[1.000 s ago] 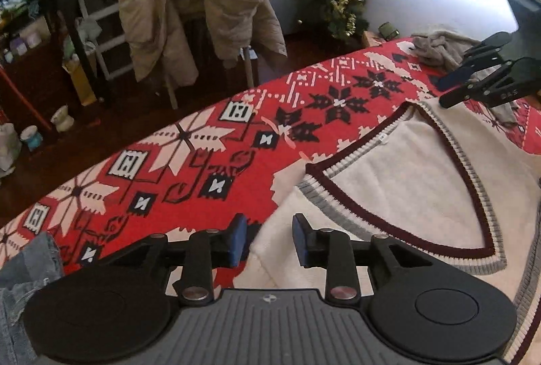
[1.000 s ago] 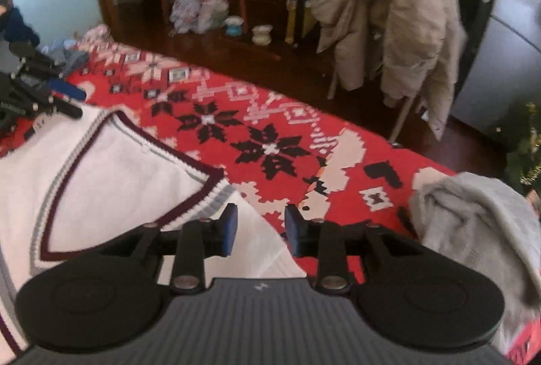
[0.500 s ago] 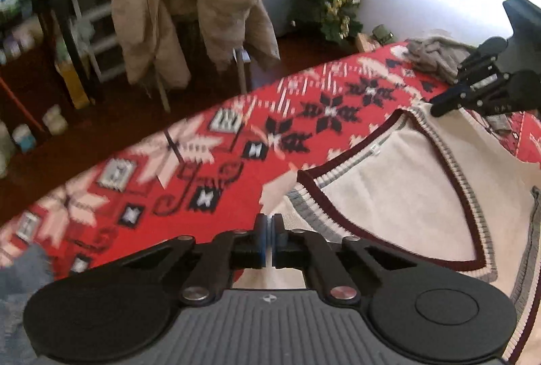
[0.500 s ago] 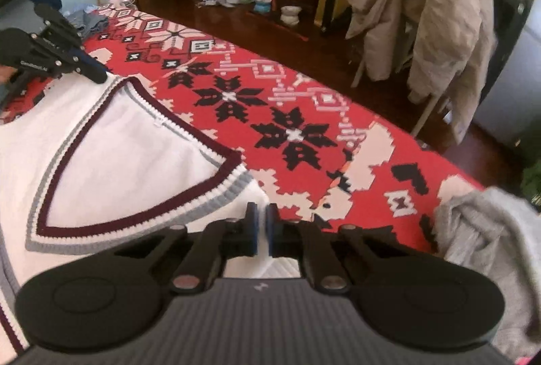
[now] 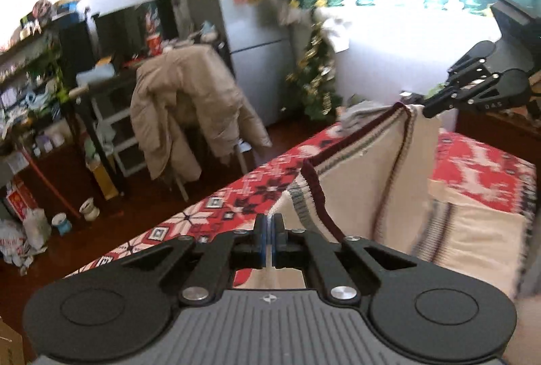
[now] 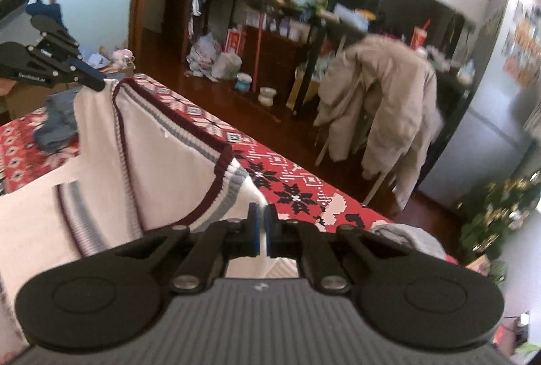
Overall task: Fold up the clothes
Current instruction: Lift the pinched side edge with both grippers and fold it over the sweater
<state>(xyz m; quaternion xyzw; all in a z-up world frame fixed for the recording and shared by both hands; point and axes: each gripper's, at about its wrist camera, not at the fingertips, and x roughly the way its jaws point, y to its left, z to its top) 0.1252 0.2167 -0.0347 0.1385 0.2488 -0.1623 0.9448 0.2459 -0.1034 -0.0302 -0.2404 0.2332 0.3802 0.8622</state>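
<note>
- Right claw [image 5: 426, 110], seen from the left wrist view: small pale lettering on its black linkage, reading roughly "DAS"; partly illegible.
- Left claw [image 6: 98, 83], seen from the right wrist view: pale lettering on its black body, reading roughly "GenRobot.AI"; blurred.
- No other text legible.

Both wrist views close behind tongs, angled down, sharing sweater [image 5: 358, 182]
</note>
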